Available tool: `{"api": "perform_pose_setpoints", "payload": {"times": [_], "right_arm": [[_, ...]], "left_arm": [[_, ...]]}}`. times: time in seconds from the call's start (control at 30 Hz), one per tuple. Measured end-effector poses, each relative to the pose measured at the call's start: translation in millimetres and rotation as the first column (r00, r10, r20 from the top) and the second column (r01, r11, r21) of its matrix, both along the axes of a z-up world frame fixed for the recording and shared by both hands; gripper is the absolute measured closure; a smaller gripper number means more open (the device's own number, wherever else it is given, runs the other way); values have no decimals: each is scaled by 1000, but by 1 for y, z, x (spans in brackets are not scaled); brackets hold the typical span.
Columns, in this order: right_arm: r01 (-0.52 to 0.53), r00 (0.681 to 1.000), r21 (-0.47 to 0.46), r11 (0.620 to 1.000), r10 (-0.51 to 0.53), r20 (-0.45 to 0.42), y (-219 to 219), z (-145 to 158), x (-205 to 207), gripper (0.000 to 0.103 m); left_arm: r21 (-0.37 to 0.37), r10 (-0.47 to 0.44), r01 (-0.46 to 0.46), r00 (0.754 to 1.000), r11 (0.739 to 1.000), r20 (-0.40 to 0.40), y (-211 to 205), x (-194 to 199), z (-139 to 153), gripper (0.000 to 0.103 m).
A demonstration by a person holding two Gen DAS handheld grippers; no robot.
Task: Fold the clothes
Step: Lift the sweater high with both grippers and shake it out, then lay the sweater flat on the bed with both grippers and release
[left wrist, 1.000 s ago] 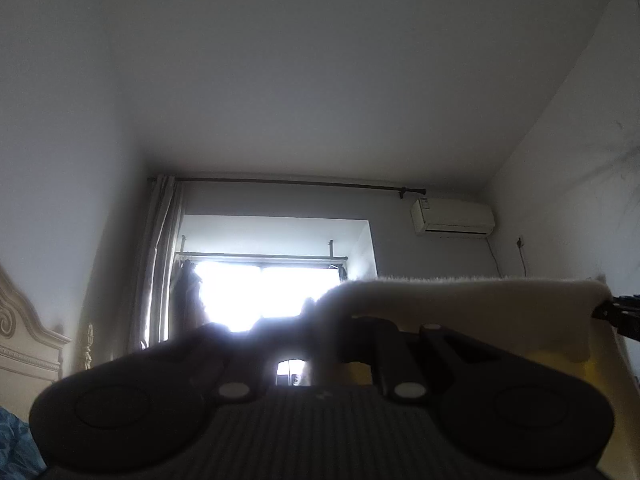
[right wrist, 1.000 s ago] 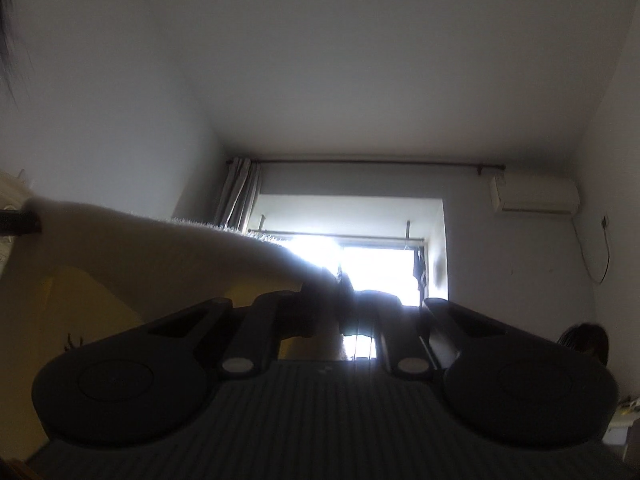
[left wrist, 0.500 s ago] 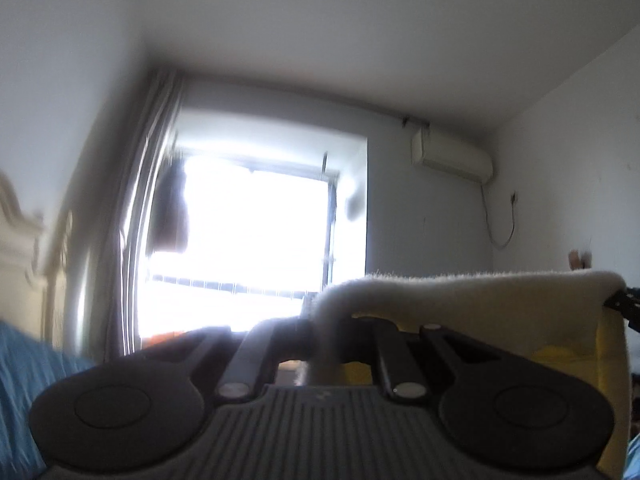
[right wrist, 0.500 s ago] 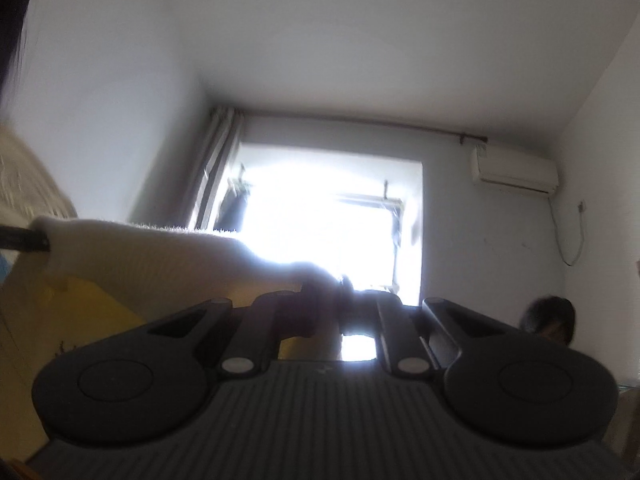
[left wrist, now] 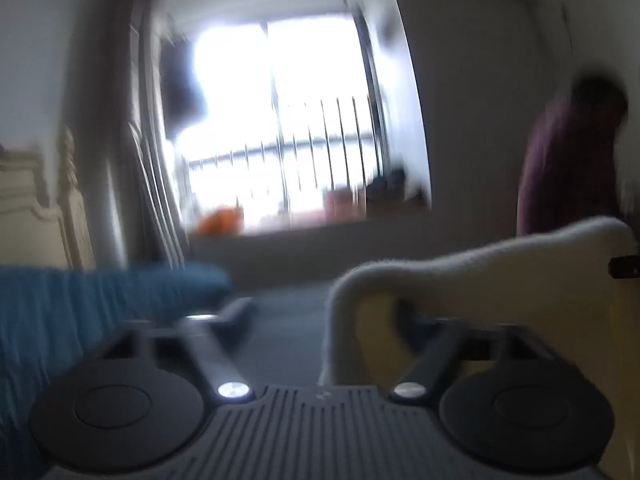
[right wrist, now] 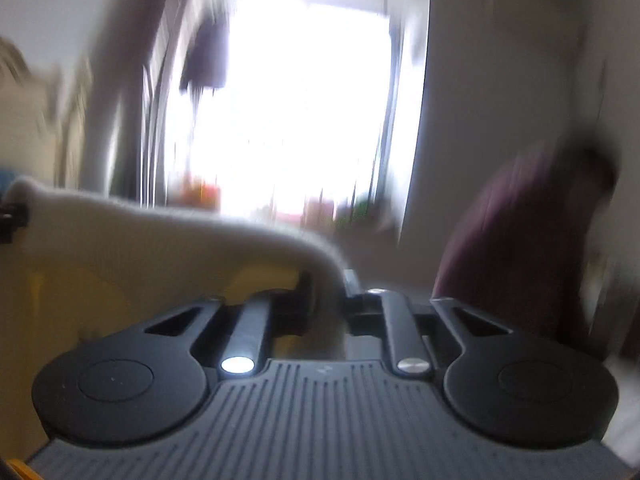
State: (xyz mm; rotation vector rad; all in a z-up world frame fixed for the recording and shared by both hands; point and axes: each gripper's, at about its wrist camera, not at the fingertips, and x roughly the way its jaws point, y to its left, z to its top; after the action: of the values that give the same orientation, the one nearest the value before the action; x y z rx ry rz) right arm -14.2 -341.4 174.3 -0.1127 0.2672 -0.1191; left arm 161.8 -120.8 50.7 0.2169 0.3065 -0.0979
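- Looking along the left tongs [left wrist: 320, 312] in the left wrist view, the fingers stand wide apart; the left finger [left wrist: 236, 312] is bare, and the cream fleece garment [left wrist: 500, 280] drapes over the right side of the tongs, so I cannot tell whether it touches the right finger.
- The garment's fuzzy top edge runs from the middle of the tongs up toward the right edge of the view, where a dark tip of the other tool [left wrist: 624, 266] meets its far corner; a yellow part [left wrist: 624, 360] of the garment hangs below there.
- Open room lies ahead between the tongs and the window [left wrist: 280, 120].
- A blue bed cover [left wrist: 80, 300] fills the left side, with a pale carved headboard [left wrist: 36, 208] behind it and a curtain [left wrist: 152, 160] beside the window.
- A blurred person in dark maroon [left wrist: 568, 160] stands at the right, by the white wall.
- In the right wrist view, the right tongs [right wrist: 326, 300] are closed on the garment [right wrist: 140, 240], pinching its edge between the fingertips.
- From there the fuzzy edge stretches taut to the left edge of the view, where a dark tool tip [right wrist: 12, 220] holds it; yellow cloth [right wrist: 80, 308] hangs beneath.
- Ahead are the bright window [right wrist: 300, 100] and the maroon-clad person [right wrist: 520, 240] at right; everything is motion-blurred.
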Motion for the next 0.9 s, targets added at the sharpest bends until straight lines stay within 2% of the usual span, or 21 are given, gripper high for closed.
{"api": "perform_pose_setpoints", "payload": {"times": [0.03,0.07,0.1,0.13,0.17,0.2,0.27,0.33,0.43,0.47,0.53,0.57,0.63,0.67,0.7,0.73,0.8,0.83,0.87,0.9], "right_arm": [[17,990,32,999,-13,-138,-5,-35,21,59],[38,961,61,997,-20,-274,-9,-70,43,49],[83,924,64,995,-53,-380,-11,-109,50,49],[127,893,65,990,-86,-442,-12,-140,52,49],[152,876,94,984,-90,-474,-15,-166,47,49],[159,871,148,976,-67,-487,-18,-176,40,49],[167,870,271,948,-13,-493,-27,-185,27,49],[172,878,402,899,45,-477,-36,-179,14,49],[136,884,620,773,188,-428,-45,-166,-19,49],[122,883,660,742,222,-413,-46,-166,-31,48],[95,878,731,676,288,-381,-45,-168,-54,48],[90,877,747,659,302,-373,-52,-162,-52,48],[89,877,763,640,313,-365,-45,-180,-58,48],[89,877,771,630,318,-361,-42,-190,-62,48],[90,878,776,624,317,-357,-39,-191,-65,48],[91,880,781,618,317,-354,-36,-191,-69,48],[93,884,789,607,315,-346,-30,-192,-76,48],[94,886,794,601,313,-342,-27,-192,-80,48],[95,888,798,595,312,-339,-24,-193,-83,48],[96,889,802,589,311,-335,-21,-193,-87,48]], "left_arm": [[36,5,-3,997,999,-71,-1,12,-36,12],[52,7,0,991,999,-136,1,16,-61,12],[67,10,4,980,998,-200,3,20,-86,13],[80,13,8,965,997,-262,6,24,-110,13],[66,6,13,956,998,-292,11,20,-122,13],[54,-6,24,949,998,-315,19,14,-129,13],[38,-26,42,938,998,-344,36,-3,-133,14],[11,-73,82,931,997,-357,53,-26,-114,14],[-38,-177,176,906,984,-384,75,-83,-92,14],[-47,-215,215,890,976,-401,78,-107,-89,14],[-56,-312,321,841,945,-443,79,-155,-90,14],[-64,-352,364,817,929,-457,78,-175,-92,14],[-67,-407,429,779,901,-477,71,-204,-102,15],[-61,-426,456,763,888,-486,66,-217,-107,20],[-37,-418,459,770,888,-482,62,-224,-115,33],[-16,-395,443,782,896,-482,59,-231,-122,39],[-41,-366,405,772,913,-519,60,-231,-134,58],[-77,-364,385,764,920,-532,64,-231,-140,66],[-77,-359,379,764,922,-536,64,-230,-144,77],[-77,-353,373,764,925,-541,65,-228,-148,81]]}}
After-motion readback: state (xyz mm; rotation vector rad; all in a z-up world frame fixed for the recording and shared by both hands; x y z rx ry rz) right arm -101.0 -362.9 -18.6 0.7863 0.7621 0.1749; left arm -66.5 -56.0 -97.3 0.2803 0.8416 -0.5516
